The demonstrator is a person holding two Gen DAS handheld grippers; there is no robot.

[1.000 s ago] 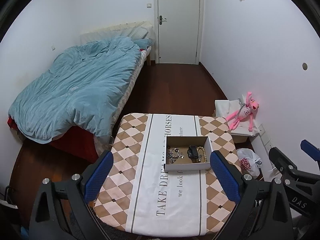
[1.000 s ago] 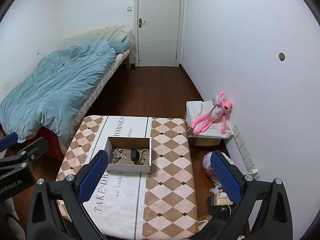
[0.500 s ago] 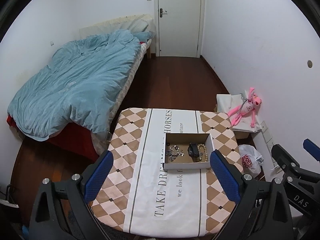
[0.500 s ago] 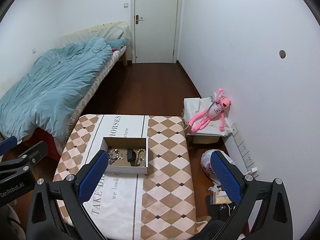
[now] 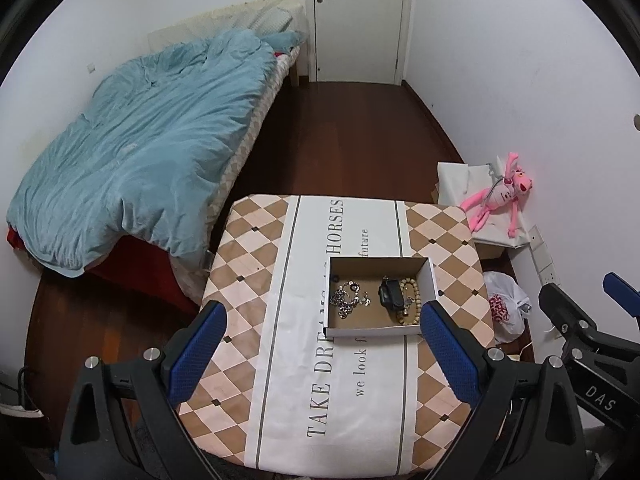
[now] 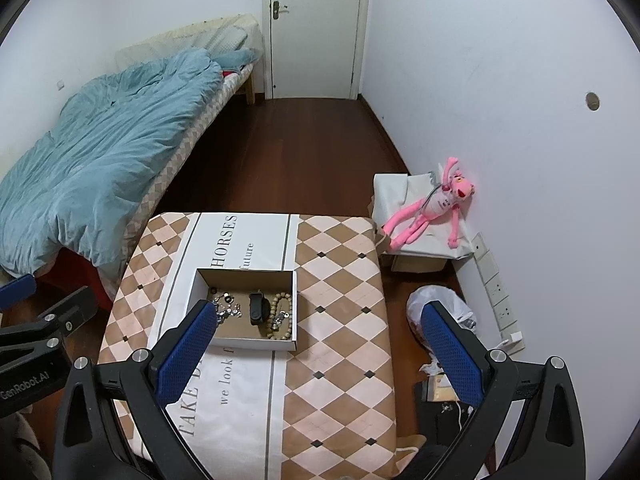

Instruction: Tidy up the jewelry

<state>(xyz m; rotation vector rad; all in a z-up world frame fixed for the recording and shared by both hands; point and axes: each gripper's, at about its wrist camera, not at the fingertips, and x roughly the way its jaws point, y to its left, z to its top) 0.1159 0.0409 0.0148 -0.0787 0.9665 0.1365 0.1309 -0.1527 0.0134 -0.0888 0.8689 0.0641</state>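
Left tongs (image 5: 320,344) and right tongs (image 6: 316,344), both spread and empty, held high above the surface (image 5: 256,256). The box (image 5: 431,280) of jewelry (image 5: 350,298) lies ahead and below, long axis crosswise; it sits nearer the left tongs' centre line.

One box (image 5: 376,330), one silver chain (image 5: 348,300), one black watch (image 5: 390,294), one bead bracelet (image 5: 414,300)
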